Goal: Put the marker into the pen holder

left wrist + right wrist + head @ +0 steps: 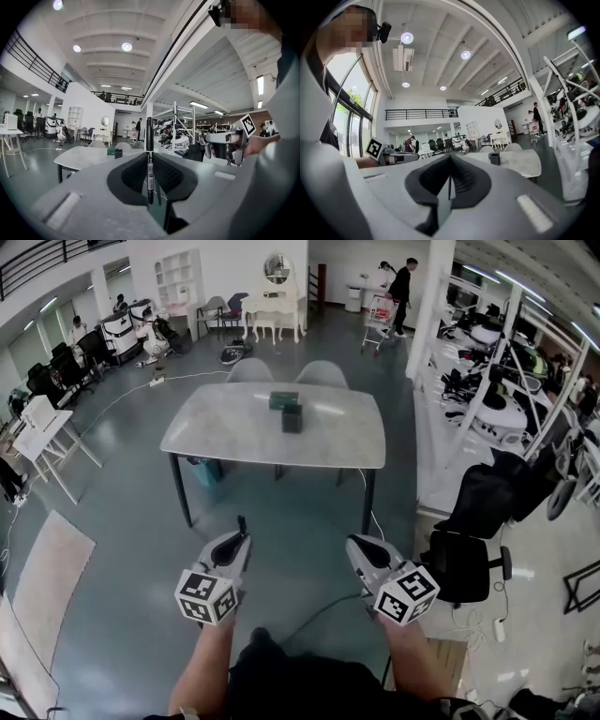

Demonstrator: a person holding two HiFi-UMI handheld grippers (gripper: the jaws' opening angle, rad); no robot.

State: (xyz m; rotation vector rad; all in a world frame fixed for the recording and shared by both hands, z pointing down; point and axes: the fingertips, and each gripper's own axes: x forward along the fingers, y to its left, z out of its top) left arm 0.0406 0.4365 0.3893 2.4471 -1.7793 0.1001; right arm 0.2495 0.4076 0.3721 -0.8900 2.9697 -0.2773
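Two claws are hanging in front of you, and only the left claw is carrying anything: its jaws are pressing together on the marker, which is standing upright between them with its upper end poking above the tips. The right claw is sitting closed with nothing inside.

The table is lying well ahead of both claws, so by my judgement you are needing to walk closer first. The pen holder is standing near the table's middle, far ahead of the left claw and a little to its right, just in front of a green box. You are wanting to come in from straight above its opening, keeping the marker upright and loosening the jaws only once its lower end is inside.

The marker is looking slim and black, with a pale label band along its barrel.
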